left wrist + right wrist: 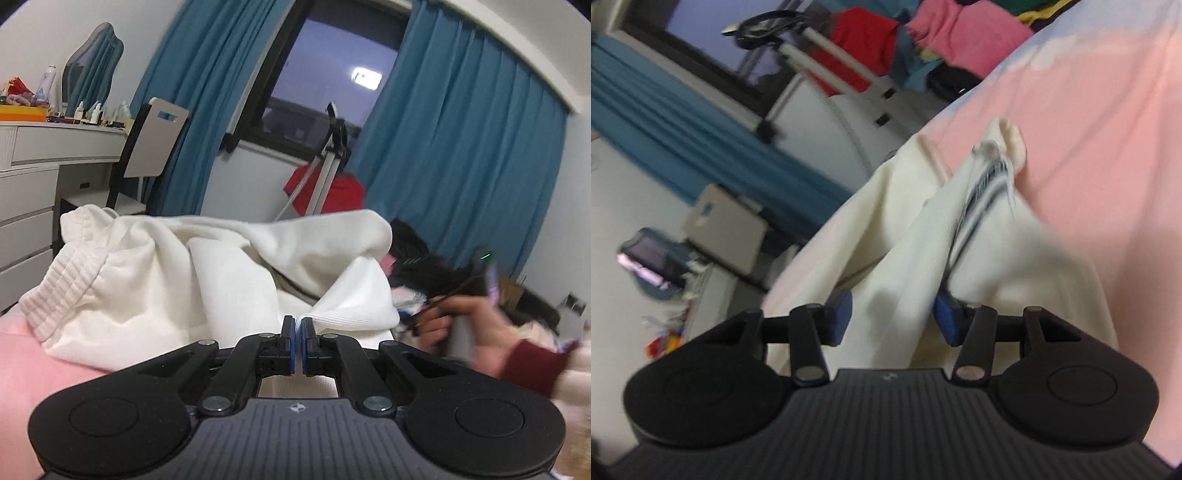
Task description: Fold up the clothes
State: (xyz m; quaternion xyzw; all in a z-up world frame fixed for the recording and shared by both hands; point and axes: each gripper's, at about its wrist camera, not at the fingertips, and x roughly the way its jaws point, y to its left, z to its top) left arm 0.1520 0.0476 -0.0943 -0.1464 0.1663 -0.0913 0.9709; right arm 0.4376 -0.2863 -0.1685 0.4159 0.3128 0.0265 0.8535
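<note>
A cream-white sweatshirt (pixel 155 280) lies crumpled on the pink bedsheet (pixel 33 373), its ribbed hem at the left. My left gripper (pixel 299 326) is shut, and a ribbed white cuff (pixel 354 314) comes out from between its pads. In the right wrist view the same garment (pixel 894 266) runs up the sheet (pixel 1108 166) with a striped collar label showing. My right gripper (pixel 892 319) stands open, and a fold of the white cloth lies between its blue pads (pixel 840 314) without being squeezed. In the left wrist view, a person's hand (pixel 465 325) in a dark red cuff shows blurred at the right.
A white dresser (pixel 33 177) with bottles and a mirror stands at the left, a chair (pixel 155 144) beside it. Blue curtains (pixel 461 147) frame a dark window. A metal stand (pixel 328 166) with a red cloth is behind the bed. Coloured clothes (pixel 967 33) are piled at the far end.
</note>
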